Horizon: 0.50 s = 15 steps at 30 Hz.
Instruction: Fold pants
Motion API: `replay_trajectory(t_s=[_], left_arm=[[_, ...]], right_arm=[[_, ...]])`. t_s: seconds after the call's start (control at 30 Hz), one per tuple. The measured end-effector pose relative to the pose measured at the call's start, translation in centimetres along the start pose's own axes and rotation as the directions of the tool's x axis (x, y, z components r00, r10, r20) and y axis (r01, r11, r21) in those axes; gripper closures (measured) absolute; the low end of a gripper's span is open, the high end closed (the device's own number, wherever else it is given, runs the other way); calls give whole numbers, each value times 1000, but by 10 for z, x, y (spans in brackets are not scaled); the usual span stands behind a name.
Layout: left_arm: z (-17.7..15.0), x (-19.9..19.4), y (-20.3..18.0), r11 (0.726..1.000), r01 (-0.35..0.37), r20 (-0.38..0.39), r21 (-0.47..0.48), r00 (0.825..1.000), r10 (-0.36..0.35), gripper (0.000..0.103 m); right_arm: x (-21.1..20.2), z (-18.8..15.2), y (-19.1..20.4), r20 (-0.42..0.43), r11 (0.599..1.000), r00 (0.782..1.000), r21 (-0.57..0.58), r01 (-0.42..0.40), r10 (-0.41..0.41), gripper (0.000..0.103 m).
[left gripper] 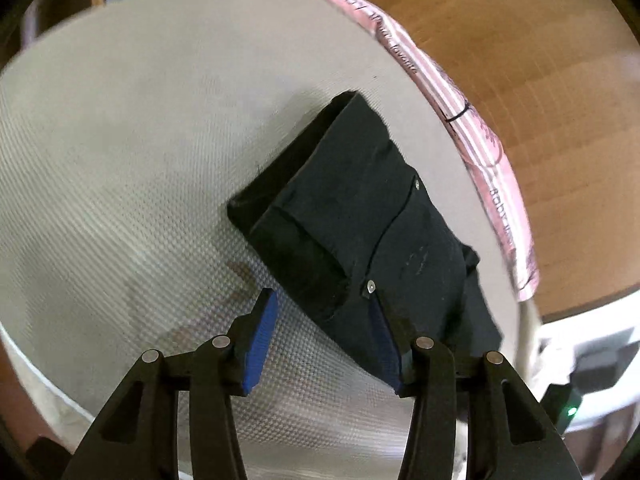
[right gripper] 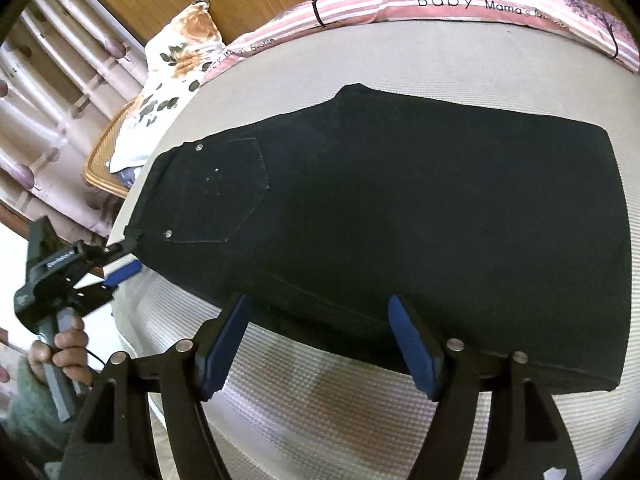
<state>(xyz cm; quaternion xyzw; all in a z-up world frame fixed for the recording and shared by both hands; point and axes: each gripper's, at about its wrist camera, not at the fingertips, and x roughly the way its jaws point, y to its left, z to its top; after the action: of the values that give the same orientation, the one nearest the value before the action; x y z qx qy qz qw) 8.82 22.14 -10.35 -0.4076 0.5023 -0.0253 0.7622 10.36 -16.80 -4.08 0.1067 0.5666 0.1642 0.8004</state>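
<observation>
Black pants [right gripper: 400,208] lie folded lengthwise on a grey mattress [right gripper: 320,392], back pocket up, waistband at the left. In the left wrist view the pants [left gripper: 360,232] run away from me toward the upper left. My left gripper [left gripper: 324,300] is open at the waistband corner; its right blue pad [left gripper: 384,344] touches the fabric by a rivet. It also shows in the right wrist view [right gripper: 124,260], hand-held, at the waistband's near corner. My right gripper [right gripper: 320,308] is open, its blue pads straddling the pants' near edge.
A pink striped blanket [right gripper: 440,0] lines the mattress's far side. A floral pillow [right gripper: 180,64] and a wicker item [right gripper: 100,160] sit at the far left, with curtains behind. A wooden panel [left gripper: 520,80] rises past the mattress edge.
</observation>
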Motion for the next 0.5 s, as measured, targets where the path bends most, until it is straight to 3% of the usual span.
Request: replay_trajectory(t_s=[0.27, 0.37, 0.5], left_arm=[[7, 15, 27, 979, 124, 6, -164, 992, -125, 53], [11, 17, 33, 972, 164, 25, -170, 986, -163, 53], [15, 21, 45, 939, 243, 55, -244, 970, -237, 51]], right_arm=[[-2, 0, -5, -6, 1000, 1000, 21, 1, -1, 33], [0, 1, -6, -10, 1000, 1000, 26, 8, -8, 33], [1, 3, -7, -16, 1000, 1000, 23, 20, -20, 33]])
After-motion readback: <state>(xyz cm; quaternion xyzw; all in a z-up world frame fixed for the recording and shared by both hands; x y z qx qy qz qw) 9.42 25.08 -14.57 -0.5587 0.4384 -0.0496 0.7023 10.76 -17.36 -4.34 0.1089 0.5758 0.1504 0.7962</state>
